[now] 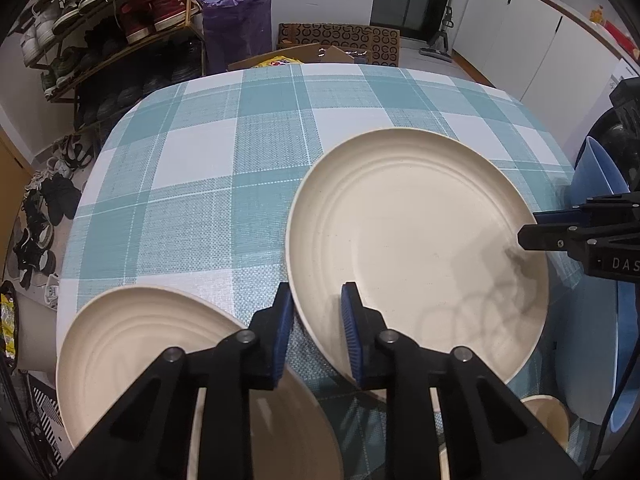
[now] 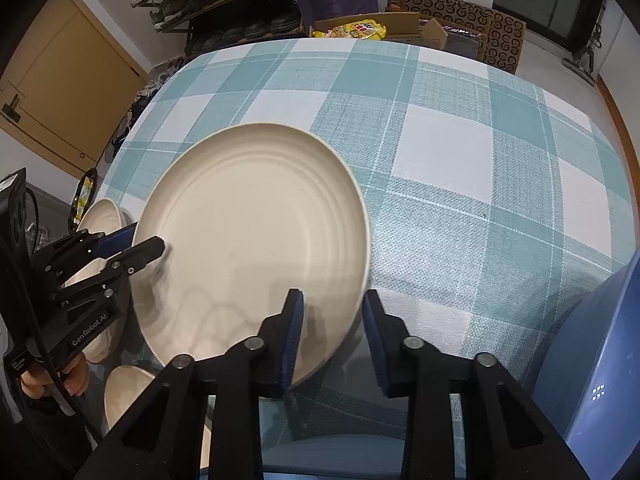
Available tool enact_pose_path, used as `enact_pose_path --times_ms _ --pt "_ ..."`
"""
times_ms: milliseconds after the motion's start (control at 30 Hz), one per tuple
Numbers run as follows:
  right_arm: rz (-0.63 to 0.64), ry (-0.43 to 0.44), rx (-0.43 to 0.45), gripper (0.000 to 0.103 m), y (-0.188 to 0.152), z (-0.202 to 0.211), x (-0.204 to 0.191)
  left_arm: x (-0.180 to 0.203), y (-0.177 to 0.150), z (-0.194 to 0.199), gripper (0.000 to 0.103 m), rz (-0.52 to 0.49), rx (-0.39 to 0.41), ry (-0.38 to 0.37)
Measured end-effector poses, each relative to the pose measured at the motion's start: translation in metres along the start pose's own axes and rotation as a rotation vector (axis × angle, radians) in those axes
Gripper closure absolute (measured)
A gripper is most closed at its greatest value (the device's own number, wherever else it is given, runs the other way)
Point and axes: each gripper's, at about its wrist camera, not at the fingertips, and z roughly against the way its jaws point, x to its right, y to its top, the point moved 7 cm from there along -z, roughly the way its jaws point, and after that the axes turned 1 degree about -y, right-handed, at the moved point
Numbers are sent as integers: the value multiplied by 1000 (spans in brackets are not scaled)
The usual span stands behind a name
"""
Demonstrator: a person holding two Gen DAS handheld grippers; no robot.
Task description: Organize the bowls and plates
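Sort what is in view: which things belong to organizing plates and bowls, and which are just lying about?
Job:
- large cream plate, both grippers straddling its rim: left gripper, right gripper
- second cream plate
- cream bowl

Lying about:
- shoe rack
- purple bag
- patterned cardboard box
- yellow snack packet

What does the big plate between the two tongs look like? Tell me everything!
The big plate is round, cream-coloured and matte, with raised rings stepping in from its rim. It is empty and looks tilted above the checked tablecloth. The left tongs and the right tongs each straddle its rim on opposite sides, with gaps showing, so whether they are squeezing it cannot be told. Shadows fall across it.
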Motion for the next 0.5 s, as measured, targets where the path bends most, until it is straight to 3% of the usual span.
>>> enact_pose_path --times_ms 133,500 --pt "2 -18 7 83 -1 1 3 0 0 0 82 5 2 0" --pt "4 -42 26 84 -1 3 4 2 2 5 82 3 14 -2"
